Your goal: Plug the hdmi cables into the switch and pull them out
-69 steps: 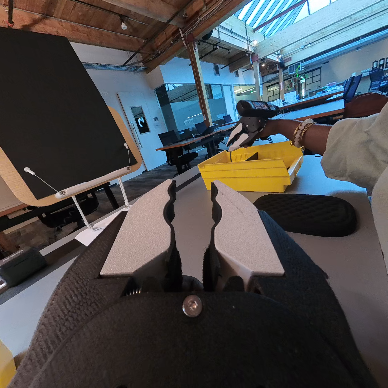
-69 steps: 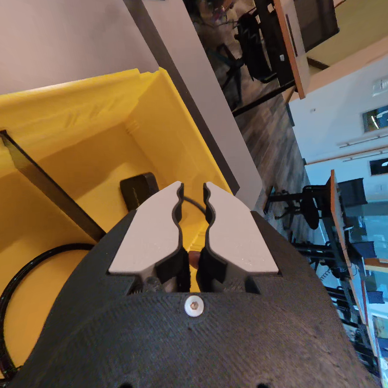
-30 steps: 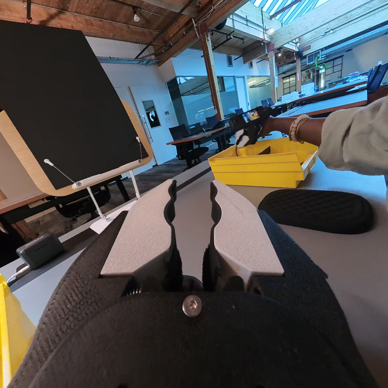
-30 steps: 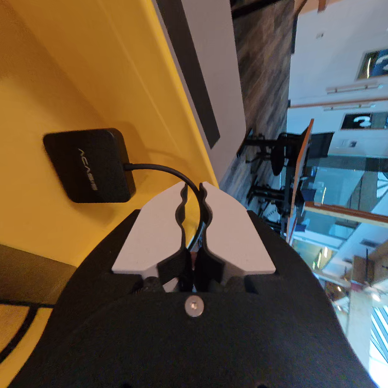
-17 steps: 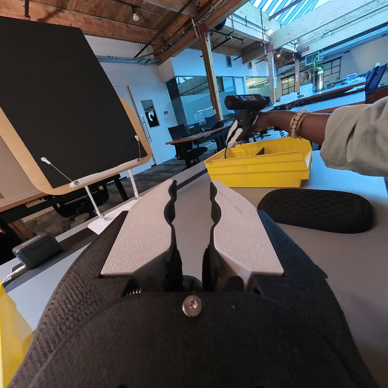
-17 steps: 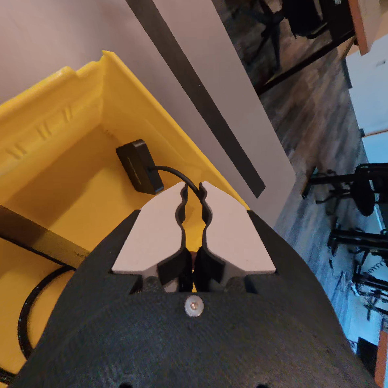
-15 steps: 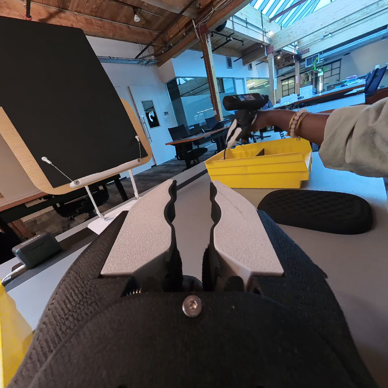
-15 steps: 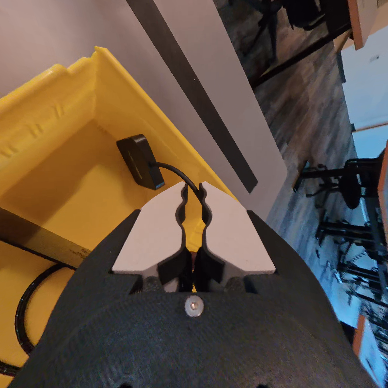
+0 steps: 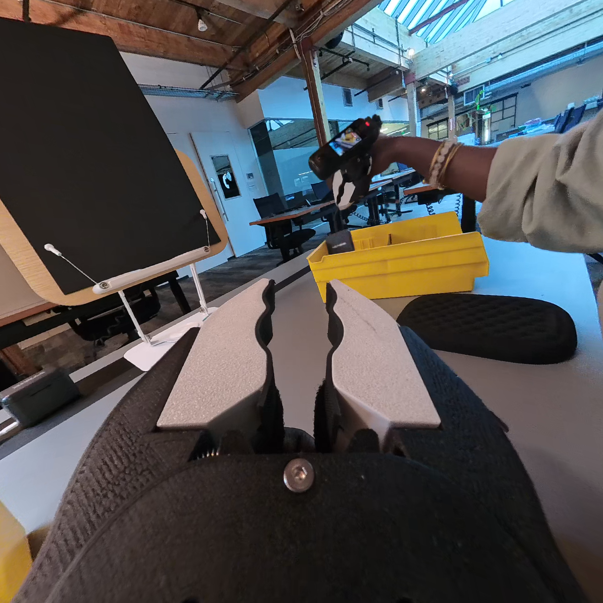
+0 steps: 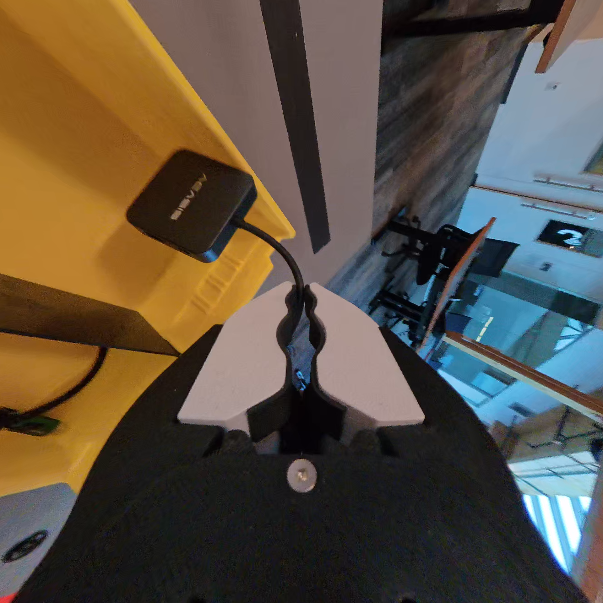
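The right gripper (image 10: pixel 300 287) was closed on the thin black lead (image 10: pixel 277 248) of the switch (image 10: pixel 191 204), the lead being pinched at the very tips of the fingers (image 10: pixel 248 352). The switch, a small flat black box, was suspended below the grip by this lead, partly above the rim of the yellow bin (image 10: pixel 81 130) at the far edge of the worktop (image 9: pixel 538 408). In the left wrist view the same gripper (image 9: pixel 342 199) was seen raised over the bin (image 9: pixel 401 264), with the switch (image 9: pixel 339 243) hanging at the bin's near-left corner.

The left gripper (image 9: pixel 297 293) was held low over the near part of the worktop with its fingers (image 9: pixel 225 359) parted and nothing between them. A black padded rest (image 9: pixel 489 326) lay between it and the bin.

A black cable (image 10: pixel 75 385) lay looped in the adjoining compartment of the bin, behind a dark divider (image 10: pixel 65 319); whether it was an HDMI cable could not be confirmed.

The governing relation was judged as follows: the switch lay ahead of and below the right fingers, its long axis continuing the line of the lead, and free to swing. The right gripper was the nearer; the left was well apart from it. The step in hand was judged to be removal of the switch from the bin to the worktop, with no cable yet plugged in.
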`<state>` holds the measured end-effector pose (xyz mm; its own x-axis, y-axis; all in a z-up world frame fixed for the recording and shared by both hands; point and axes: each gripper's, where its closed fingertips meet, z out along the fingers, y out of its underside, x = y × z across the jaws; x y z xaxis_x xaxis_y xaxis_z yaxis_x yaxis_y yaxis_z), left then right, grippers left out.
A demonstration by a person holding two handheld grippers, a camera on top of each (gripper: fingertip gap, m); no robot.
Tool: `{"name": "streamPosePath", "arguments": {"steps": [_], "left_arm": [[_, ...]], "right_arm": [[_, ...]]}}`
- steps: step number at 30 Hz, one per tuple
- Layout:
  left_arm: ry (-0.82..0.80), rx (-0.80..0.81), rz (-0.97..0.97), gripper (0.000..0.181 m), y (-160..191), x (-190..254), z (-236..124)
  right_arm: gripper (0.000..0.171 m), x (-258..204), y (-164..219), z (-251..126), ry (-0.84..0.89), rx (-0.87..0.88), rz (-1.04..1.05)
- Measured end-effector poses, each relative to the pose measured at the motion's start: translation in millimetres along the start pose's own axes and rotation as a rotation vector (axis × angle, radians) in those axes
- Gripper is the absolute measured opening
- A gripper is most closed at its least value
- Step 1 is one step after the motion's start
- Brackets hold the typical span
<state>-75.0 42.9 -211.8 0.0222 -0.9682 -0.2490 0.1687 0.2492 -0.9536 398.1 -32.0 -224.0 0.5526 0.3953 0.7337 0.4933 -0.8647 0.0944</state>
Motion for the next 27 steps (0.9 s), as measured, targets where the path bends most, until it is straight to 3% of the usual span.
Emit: {"name": "streamPosePath", "arguments": {"steps": [3, 11, 14, 18, 23, 27], "left_arm": [[-0.010, 0.002, -0.003, 0.030, 0, -2, -2], [-0.005, 0.008, -0.015, 0.029, 2, -3, -2], [-0.006, 0.010, -0.017, 0.029, 2, -2, -2], [-0.011, 0.005, -0.011, 0.029, 2, -2, -3], [-0.027, -0.001, -0.005, 0.029, 0, -5, -8], [-0.029, -0.002, -0.006, 0.029, -1, -6, -7]], "right_arm": [[0.005, 8, -1, -7, 0.031, 0.041, -0.040], [0.005, -19, -41, -39, -0.035, 0.425, -0.297], [0.005, -34, -59, -41, -0.088, 0.582, -0.284], [0.005, -57, -70, -17, -0.177, 0.710, -0.181], [0.006, -74, -47, 38, -0.234, 0.557, 0.012], [0.038, -81, -23, 56, -0.264, 0.382, 0.139]]}}
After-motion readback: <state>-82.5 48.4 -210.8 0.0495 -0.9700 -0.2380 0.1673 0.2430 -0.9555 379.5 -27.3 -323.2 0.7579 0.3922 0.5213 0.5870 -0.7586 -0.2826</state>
